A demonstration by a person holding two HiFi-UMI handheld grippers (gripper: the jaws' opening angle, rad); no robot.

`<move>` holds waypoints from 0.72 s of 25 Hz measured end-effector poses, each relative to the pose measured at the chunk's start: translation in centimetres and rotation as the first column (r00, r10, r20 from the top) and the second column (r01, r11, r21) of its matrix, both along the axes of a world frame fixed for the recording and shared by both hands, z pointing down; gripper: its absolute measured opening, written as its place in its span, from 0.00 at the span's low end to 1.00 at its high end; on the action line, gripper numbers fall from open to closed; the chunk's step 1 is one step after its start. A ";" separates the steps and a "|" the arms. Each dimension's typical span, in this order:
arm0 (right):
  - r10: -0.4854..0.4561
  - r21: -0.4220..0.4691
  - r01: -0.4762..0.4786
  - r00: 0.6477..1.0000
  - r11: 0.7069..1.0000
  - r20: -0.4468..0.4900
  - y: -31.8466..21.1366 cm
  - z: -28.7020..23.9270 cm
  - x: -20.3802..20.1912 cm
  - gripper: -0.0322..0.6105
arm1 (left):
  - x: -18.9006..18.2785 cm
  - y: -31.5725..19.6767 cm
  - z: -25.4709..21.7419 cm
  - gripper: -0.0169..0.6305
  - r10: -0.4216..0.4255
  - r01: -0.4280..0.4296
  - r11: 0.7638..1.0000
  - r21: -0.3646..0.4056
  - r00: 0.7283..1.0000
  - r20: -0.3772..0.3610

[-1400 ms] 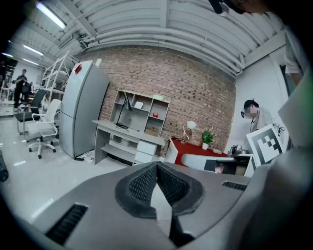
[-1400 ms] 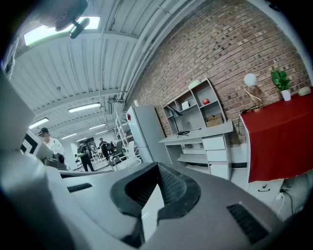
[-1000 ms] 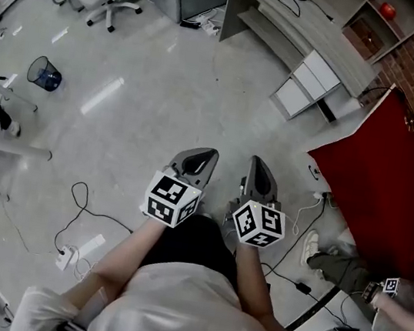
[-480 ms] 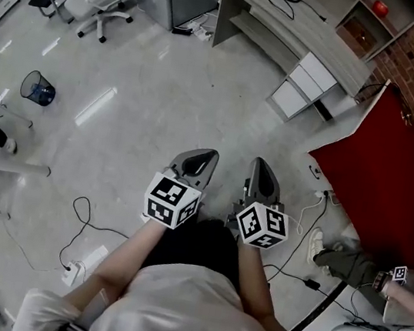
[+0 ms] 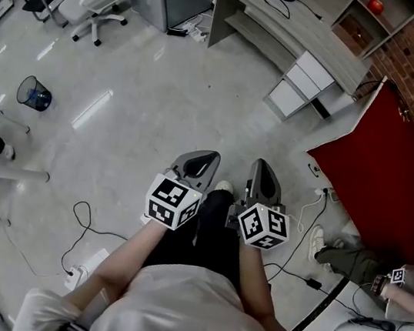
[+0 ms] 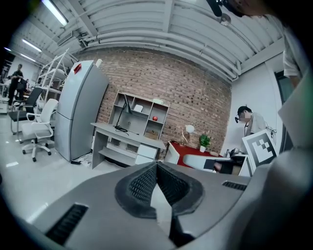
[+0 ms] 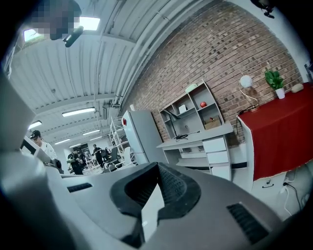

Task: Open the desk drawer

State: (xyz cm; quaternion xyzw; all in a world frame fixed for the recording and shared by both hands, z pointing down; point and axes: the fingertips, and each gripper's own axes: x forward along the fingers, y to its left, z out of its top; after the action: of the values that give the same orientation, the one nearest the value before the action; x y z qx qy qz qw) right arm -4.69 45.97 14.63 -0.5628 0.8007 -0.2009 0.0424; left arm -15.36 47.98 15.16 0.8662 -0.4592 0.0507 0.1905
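Across a pale office floor, well apart from the person, the desk [image 5: 291, 28] is standing near the far wall, with its stack of white drawers [image 5: 308, 77] at the right-hand end, all appearing shut. The person is holding the left gripper [image 5: 210, 153] and the right gripper [image 5: 259, 162] side by side at waist level, both pointing roughly towards the desk. Both pairs of jaws are resting closed, tips meeting, with nothing between them. A red-covered table [image 5: 378, 168] is standing to the right of the route, and a loose cable [image 5: 80, 203] is trailing over the floor to the left. The step in hand looks like the walk up to the desk. To do it well, the person should probably be keeping the drawers centred ahead, steering clear of the red table and cables, and opening one gripper before arriving. Any drawer handle is too small to make out, so choosing the grip point needs a closer look, followed by a straight pull outward.
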 end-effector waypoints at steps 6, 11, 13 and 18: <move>0.024 -0.001 -0.024 1.000 1.000 0.009 -1.1 -0.1 0.6 0.08 | -0.1 -1.2 0.1 0.03 0.015 -0.015 1.000 -0.005 1.000 -0.002; 0.036 -0.016 -0.036 0.999 0.999 0.002 -2.3 0.6 1.6 0.08 | 1.1 -2.4 0.4 0.03 0.030 -0.030 0.999 -0.010 1.000 0.004; 0.040 -0.023 -0.040 0.999 0.999 0.002 -3.1 0.8 2.0 0.08 | 1.5 -3.0 0.6 0.03 0.035 -0.035 0.999 -0.016 0.999 0.010; 0.044 -0.035 -0.044 0.999 0.998 -0.002 -5.6 1.3 2.6 0.08 | 2.4 -5.1 1.0 0.03 0.041 -0.041 0.999 -0.023 0.999 0.024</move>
State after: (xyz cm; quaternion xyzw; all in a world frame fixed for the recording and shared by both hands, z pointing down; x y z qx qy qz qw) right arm -2.10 40.38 15.96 -0.5811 0.7845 -0.2135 0.0365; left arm -12.91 42.84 16.18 0.8726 -0.4430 0.0700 0.1934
